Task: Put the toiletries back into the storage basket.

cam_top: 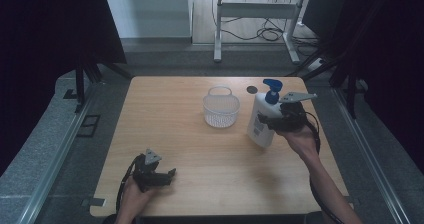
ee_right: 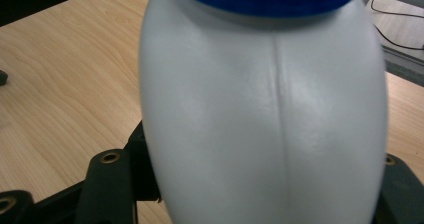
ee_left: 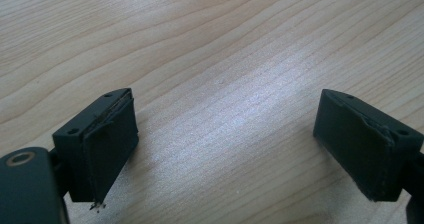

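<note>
Bottle (cam_top: 262, 120) first: it is white with a blue pump top (cam_top: 271, 90), and it is on the right side of the wooden table (cam_top: 165, 134), leaning a little to the left. The right gripper (cam_top: 272, 121) has it. One black jaw is on each side of the bottle and both press on it, so the bottle is squeezed between them. From above, the hand and the gripper cover part of the bottle's right side. Whether the bottle's bottom touches the wood is hard to tell.

In the right gripper view the bottle (ee_right: 265, 119) is very close and a bit blurry. Its top and bottom are cut off at the edges, and just a strip of blue shows up high. The jaws are mostly hidden behind the fat white body.

A small white basket (cam_top: 221, 107) stands just left of the bottle, near it but not touching. A little dark round spot (cam_top: 252, 89) is on the table behind them; what it is cannot be made out.

The left gripper (cam_top: 167, 175) rests low by the near left edge, well apart from the bottle. In the left gripper view its jaws are wide apart, with bare wood between them.
</note>
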Action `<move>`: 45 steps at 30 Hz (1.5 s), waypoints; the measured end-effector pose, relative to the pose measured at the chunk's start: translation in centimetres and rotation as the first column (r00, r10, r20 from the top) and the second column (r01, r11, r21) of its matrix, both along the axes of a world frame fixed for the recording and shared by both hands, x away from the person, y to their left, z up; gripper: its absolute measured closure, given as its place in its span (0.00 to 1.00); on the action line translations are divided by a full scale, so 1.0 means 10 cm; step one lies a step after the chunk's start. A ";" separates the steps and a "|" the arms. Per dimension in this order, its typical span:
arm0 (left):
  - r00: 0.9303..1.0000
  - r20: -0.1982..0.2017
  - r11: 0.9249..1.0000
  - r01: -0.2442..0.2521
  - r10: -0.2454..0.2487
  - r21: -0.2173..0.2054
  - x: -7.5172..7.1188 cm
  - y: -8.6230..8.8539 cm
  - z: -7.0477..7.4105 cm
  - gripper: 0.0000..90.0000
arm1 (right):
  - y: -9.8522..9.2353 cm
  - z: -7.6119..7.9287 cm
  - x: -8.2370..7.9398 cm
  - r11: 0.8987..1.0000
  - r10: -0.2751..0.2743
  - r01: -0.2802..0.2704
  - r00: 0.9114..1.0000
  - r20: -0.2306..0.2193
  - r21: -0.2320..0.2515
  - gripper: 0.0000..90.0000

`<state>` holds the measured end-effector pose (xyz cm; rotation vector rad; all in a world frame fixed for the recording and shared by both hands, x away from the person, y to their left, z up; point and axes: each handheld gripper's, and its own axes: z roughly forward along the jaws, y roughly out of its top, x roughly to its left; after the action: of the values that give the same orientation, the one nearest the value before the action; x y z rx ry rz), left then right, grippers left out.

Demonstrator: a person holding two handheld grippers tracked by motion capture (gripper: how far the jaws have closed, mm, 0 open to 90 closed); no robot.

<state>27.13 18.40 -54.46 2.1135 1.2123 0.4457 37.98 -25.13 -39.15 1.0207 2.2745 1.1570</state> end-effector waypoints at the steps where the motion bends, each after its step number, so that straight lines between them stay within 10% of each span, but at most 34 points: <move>1: 1.000 0.000 1.000 0.000 0.000 0.000 0.00 0.00 0.00 0.11 | 0.00 0.01 0.00 1.000 0.001 -0.001 1.000 0.002 0.000 0.42; 45: 1.000 0.002 1.000 0.005 -0.005 -0.001 0.01 0.00 0.00 0.11 | 0.23 0.53 0.31 0.999 0.040 -0.040 0.999 0.037 0.005 0.42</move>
<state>27.18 18.40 -54.48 2.1144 1.2053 0.4442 41.05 -22.84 -33.80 0.9523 2.2736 1.1891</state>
